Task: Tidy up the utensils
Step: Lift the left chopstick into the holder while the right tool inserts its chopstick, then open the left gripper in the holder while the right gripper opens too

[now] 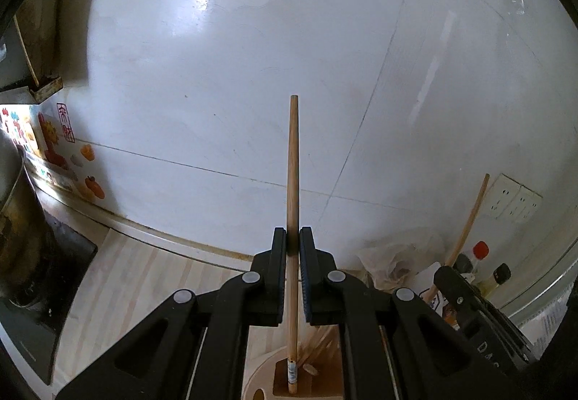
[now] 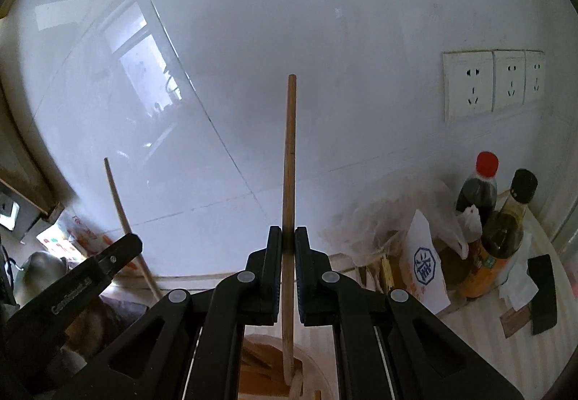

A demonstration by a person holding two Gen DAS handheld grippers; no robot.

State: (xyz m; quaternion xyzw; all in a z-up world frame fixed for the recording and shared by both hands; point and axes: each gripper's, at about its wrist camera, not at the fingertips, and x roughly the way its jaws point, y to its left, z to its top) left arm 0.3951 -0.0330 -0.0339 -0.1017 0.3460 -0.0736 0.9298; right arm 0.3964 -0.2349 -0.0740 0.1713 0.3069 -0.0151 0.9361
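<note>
Chopsticks standing upright over a round wooden holder [image 1: 260, 378]

Left gripper [image 1: 292, 237] is clamping one smooth, round wooden chopstick [image 1: 292, 165], pointing up; right gripper [image 2: 288, 237] is clamping another chopstick [image 2: 290, 147] likewise, before glossy white tiles [image 1: 253, 74].

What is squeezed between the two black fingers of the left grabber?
A wooden chopstick, standing almost upright, clamped in the left gripper. The left wrist view shows it.
</note>
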